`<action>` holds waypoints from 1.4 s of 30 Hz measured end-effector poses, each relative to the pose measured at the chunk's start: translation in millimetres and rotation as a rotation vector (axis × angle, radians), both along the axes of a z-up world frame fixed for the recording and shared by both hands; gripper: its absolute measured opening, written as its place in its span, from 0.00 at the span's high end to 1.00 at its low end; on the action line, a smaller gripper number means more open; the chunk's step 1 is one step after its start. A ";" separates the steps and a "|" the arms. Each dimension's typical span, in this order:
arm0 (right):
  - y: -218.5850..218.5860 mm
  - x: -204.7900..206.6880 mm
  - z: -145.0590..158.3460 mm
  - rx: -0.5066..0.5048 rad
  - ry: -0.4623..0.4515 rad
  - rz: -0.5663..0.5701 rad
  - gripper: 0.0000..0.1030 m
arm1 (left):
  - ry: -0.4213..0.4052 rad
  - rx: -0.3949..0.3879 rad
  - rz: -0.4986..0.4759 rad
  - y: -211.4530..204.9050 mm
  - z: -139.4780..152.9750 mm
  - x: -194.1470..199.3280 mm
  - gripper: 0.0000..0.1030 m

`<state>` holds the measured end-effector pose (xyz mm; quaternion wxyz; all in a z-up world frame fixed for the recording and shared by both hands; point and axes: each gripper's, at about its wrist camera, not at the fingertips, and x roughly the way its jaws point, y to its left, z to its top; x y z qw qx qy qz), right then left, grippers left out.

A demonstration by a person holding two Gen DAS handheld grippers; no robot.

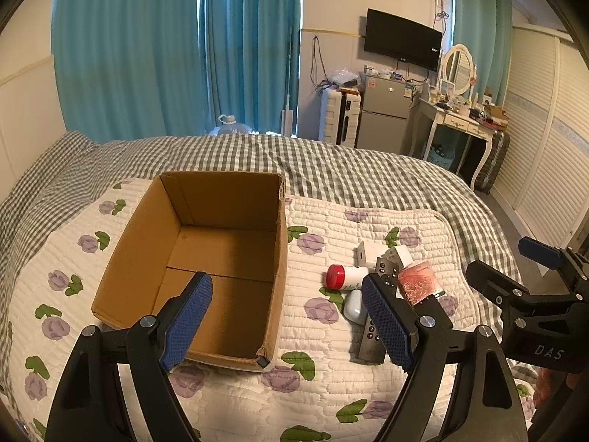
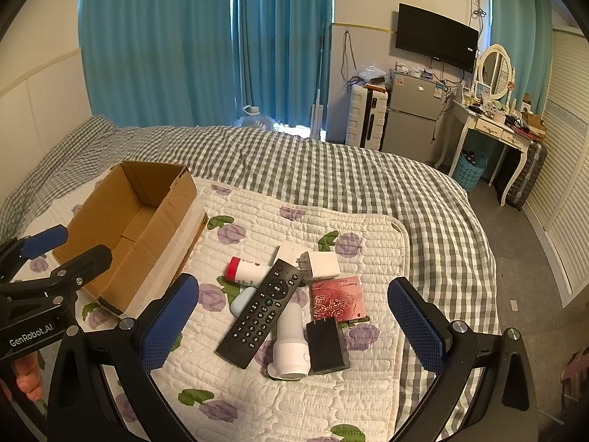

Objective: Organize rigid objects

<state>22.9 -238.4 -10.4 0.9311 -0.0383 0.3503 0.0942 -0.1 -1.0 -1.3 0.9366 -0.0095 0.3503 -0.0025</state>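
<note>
Both wrist views look down across the bed [image 1: 331,169] from nearby, sharing the cardboard box [image 2: 110,221].

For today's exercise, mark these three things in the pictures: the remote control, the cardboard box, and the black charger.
remote control [image 2: 263,311], right wrist view, on the middle of its keypad.
cardboard box [image 1: 224,199], left wrist view, on the inside of its far wall.
black charger [image 2: 325,344], right wrist view, on its top face.

Two black plastic grippers, left gripper [image 1: 285,316], right gripper [image 2: 292,326], blue textured finger pads [image 2: 169,326], silver screws, white lettering
</note>
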 end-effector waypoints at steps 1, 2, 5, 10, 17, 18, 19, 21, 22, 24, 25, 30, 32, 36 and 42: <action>-0.3 0.0 -0.1 0.000 0.000 0.000 0.00 | -0.001 0.003 0.001 -0.2 0.0 -0.2 0.16; -0.4 -0.1 -0.2 0.001 0.000 0.000 0.00 | -0.001 0.002 0.000 0.2 0.1 0.0 0.16; -0.3 -0.1 -0.2 0.000 0.000 0.000 0.00 | 0.001 -0.001 -0.004 0.4 0.5 0.3 0.16; -0.5 0.8 0.1 0.001 -0.001 0.001 0.00 | 0.001 0.000 -0.003 0.2 0.3 0.3 0.16; -0.2 0.4 0.4 0.001 -0.001 0.002 0.00 | 0.000 -0.001 -0.001 0.6 0.0 0.5 0.16; -0.4 0.6 0.3 0.001 -0.001 0.002 0.00 | 0.000 -0.001 0.000 0.5 0.1 0.4 0.16; -0.3 0.4 0.5 0.001 0.000 0.002 0.00 | 0.000 -0.001 -0.001 0.6 0.0 0.4 0.16; -0.4 0.1 0.5 0.000 0.000 0.002 0.00 | -0.001 -0.001 -0.002 0.6 0.1 0.5 0.16; -0.6 0.2 0.5 0.000 0.000 0.001 0.00 | -0.001 -0.001 -0.001 0.6 0.1 0.6 0.16; -0.8 0.1 0.5 0.000 0.000 0.001 0.00 | 0.000 -0.003 -0.001 0.5 -0.1 0.7 0.16; -0.6 0.0 0.5 0.001 -0.001 0.001 0.00 | 0.001 -0.002 -0.003 0.5 -0.1 0.7 0.16; -0.8 0.0 0.5 0.001 0.000 0.003 0.00 | 0.007 -0.001 -0.002 0.3 -0.7 -0.6 0.16; -1.0 0.1 0.5 0.000 0.000 0.003 0.00 | 0.006 0.000 -0.001 0.3 -0.9 -0.6 0.16; -1.1 0.1 0.4 0.001 0.001 0.003 0.00 | 0.005 -0.003 -0.001 -0.7 0.8 -0.2 0.16; -4.4 3.5 0.0 -0.043 0.011 0.005 0.00 | 0.000 -0.001 -0.012 -14.5 5.3 2.8 0.16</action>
